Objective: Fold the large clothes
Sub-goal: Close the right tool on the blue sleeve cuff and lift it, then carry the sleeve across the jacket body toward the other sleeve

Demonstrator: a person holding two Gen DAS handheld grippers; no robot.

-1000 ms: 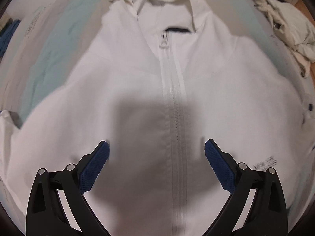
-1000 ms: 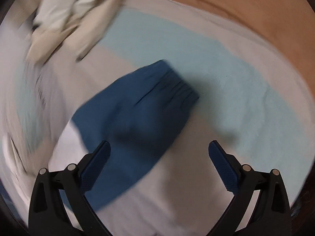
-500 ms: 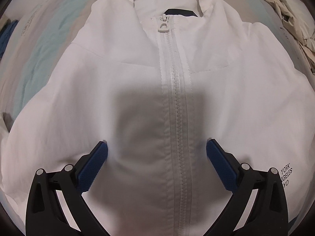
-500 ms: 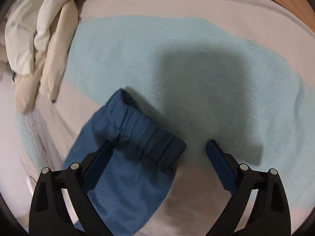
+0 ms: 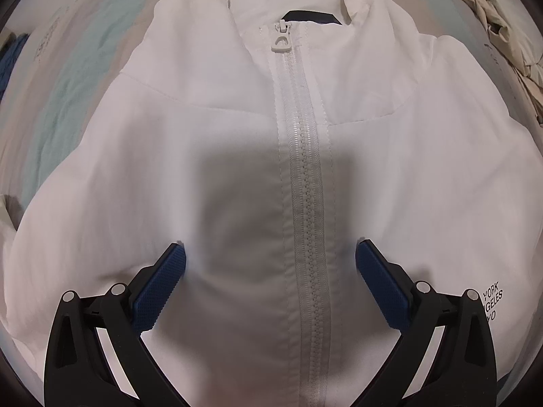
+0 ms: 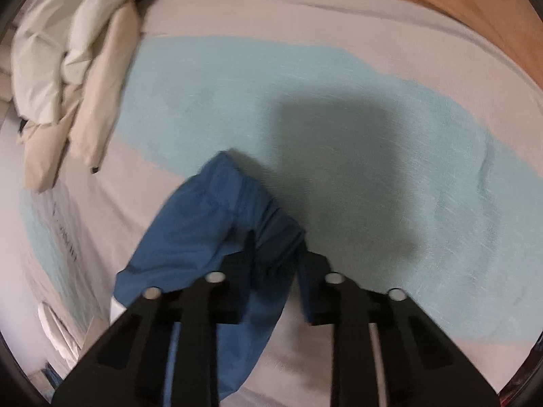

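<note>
Sleeve-grab step: right gripper [image 6: 276, 254] jaws just closing, now pinched on blue cuff [image 6: 234, 210] bunched between them, blue sleeve [image 6: 190, 254] trailing back and left over striped bedsheet [image 6: 339, 129]. Left gripper [image 5: 269, 268] wide open, nothing held, pointing down over white jacket [image 5: 190, 156], zipper [image 5: 307, 176] running ahead between the pads and slightly right of centre. Next, probably: lift cuff, carry sleeve across onto jacket body; needs firm pinch, no dragging of body; left to pin or grab fabric.

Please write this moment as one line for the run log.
left gripper: open above white jacket, zipper closed | right gripper: jaws just closing, shut on blue sleeve cuff | surface: bedsheet
</note>
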